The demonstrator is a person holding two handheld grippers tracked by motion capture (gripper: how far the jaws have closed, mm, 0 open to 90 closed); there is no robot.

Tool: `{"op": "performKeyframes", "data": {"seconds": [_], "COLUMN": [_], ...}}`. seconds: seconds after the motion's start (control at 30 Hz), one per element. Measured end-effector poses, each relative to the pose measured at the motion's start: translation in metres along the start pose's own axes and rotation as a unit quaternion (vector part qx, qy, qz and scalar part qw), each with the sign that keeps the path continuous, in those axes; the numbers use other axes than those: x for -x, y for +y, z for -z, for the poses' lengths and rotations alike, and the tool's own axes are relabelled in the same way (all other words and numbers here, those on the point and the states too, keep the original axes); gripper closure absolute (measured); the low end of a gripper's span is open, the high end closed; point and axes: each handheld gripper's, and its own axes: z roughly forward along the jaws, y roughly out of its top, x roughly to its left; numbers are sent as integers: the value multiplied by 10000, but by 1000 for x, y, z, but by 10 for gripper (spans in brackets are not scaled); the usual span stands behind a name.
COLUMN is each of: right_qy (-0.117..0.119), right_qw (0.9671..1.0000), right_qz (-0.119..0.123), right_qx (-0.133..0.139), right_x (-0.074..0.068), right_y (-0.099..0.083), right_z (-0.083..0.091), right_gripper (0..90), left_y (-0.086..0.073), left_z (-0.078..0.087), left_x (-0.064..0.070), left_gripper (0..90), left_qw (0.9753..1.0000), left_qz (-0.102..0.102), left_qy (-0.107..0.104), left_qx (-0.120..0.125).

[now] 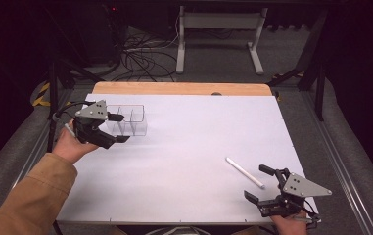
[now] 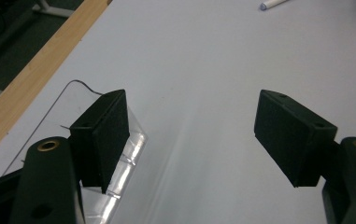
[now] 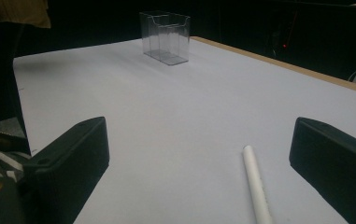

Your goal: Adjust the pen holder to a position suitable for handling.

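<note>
Status: the work is at its opening stage. Your right claw [image 1: 265,185] is spread wide with nothing between its jaws, and the white pen [image 1: 245,172] lies untouched on the counter [image 1: 189,147]. Your left claw [image 1: 118,128] is likewise wide apart and grips nothing. In the left gripper view one of its jaws stands over the corner of the clear organizer [image 2: 119,158], but the jaws have not closed on it.

Location of parts, taken from the clear organizer [image 1: 128,120]: the pen rests well apart from it, toward your near right. The organizer stands upright near the far left of the white sheet, and none of its compartments shows any contents.

Orientation of the pen: it lies flat. In the high view its long axis runs on a diagonal, one end pointing back toward the organizer's side of the counter, the other toward your right claw. In the right gripper view the pen [image 3: 256,184] sits between the two jaws, nearer the right-hand one, with its axis running roughly along the direction the claw faces.

Remaining, as judged from this layout: close on the pen, carry it across to the organizer and place it in a compartment. Expect to turn the claw across the pen's axis before closing.
</note>
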Motion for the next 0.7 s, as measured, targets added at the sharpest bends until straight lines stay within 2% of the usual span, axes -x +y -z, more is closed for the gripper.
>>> {"op": "performKeyframes", "data": {"seconds": [0.07, 0.17, 0.23, 0.33, 0.43, 0.57, 0.63, 0.7], "right_qy": [26, 69, 92, 117, 153, 183, 183, 187], "right_qw": [10000, 10000, 10000, 9999, 9999, 9998, 9998, 9998], "right_qz": [-15, -7, 1, 7, 24, 31, 25, 13], "right_qx": [-1, -17, -5, 8, -7, -4, -4, 1], "right_x": [0, -1, -1, 0, 0, -1, 0, 0], "right_y": [0, 0, 0, 1, 1, 0, 0, 0], "right_z": [-1, -3, -3, -3, -4, -5, -4, -4], "right_gripper": [56, 56, 56, 56, 56, 55, 55, 55], "left_y": [1, 2, 3, 4, 5, 5, 2, 0], "left_z": [-2, -6, -10, -13, -15, -20, -26, -31], "left_x": [-2, -8, -14, -19, -25, -32, -36, -38], "left_gripper": [285, 308, 325, 325, 328, 339, 340, 341], "left_qw": [10000, 9995, 9983, 9978, 9971, 9956, 9936, 9926], "left_qz": [21, 32, 110, 103, 14, -72, -158, -159], "left_qy": [34, 111, 32, 11, 23, 183, 252, 247], "left_qx": [-52, -301, -574, -662, -766, -921, -1093, -1178]}}
